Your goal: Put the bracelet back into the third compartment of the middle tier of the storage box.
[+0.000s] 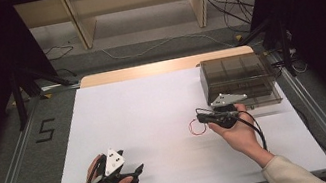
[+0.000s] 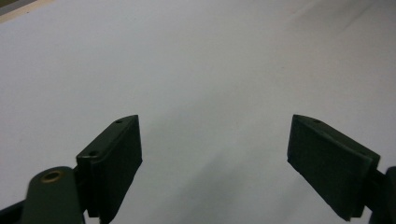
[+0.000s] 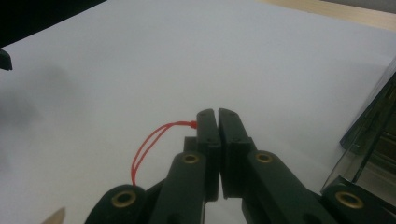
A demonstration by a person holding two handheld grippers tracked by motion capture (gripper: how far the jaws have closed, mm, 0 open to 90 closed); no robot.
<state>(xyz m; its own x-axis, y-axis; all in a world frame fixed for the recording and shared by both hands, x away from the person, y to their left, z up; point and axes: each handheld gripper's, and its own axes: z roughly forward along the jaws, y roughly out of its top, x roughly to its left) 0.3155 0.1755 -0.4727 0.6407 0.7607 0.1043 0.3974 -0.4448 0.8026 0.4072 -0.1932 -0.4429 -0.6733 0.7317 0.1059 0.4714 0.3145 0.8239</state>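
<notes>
White table; smoky compartment box contents unclear; right tool pinching red loop.

White table open; smoky box blocks far-right corner.

white table, smoky clear compartment box at far right corner, wooden shelving behind

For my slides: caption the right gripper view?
Right gripper, jaws shut on a red string loop, above the white table.
</notes>
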